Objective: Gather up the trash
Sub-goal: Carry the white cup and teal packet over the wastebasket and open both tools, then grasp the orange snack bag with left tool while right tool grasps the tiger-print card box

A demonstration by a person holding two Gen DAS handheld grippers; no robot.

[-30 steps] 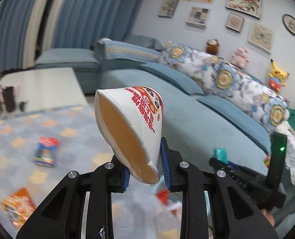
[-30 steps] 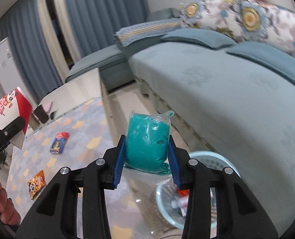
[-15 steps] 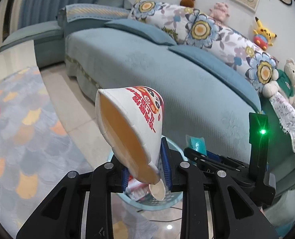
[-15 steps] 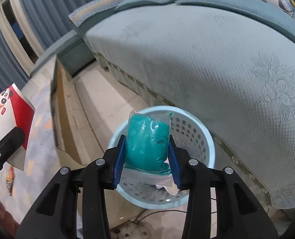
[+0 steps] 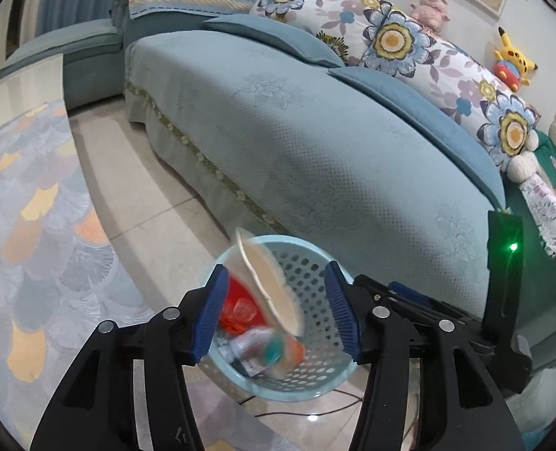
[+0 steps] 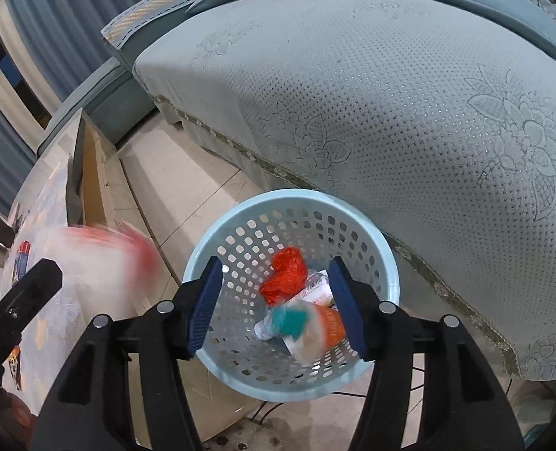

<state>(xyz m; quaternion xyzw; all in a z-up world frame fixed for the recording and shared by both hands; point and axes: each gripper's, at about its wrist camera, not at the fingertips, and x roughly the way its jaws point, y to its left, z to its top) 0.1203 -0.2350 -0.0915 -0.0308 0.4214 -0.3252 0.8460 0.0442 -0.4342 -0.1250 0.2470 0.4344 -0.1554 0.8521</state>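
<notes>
A light blue perforated trash basket (image 5: 317,387) (image 6: 387,259) stands on the tiled floor by the sofa. My left gripper (image 5: 276,314) is open above it; the white and red paper noodle cup (image 5: 268,287) is loose between the jaws, blurred, falling toward the basket. It shows as a red-white blur (image 6: 101,259) in the right wrist view. My right gripper (image 6: 276,302) is open over the basket; the teal packet (image 6: 291,319) is blurred, dropping inside. Red crumpled trash (image 6: 285,276) and a wrapper lie in the basket.
A teal sofa (image 5: 315,143) with floral cushions runs close behind the basket. A patterned table top (image 5: 22,225) lies to the left, with a small red-blue box (image 6: 20,263) and a snack packet (image 6: 15,364) on it. A cable runs on the floor under the basket.
Both grippers opened over the basket. The noodle cup left the left jaws and the teal packet left the right jaws; both are falling. Both views tilted further down onto the basket.
</notes>
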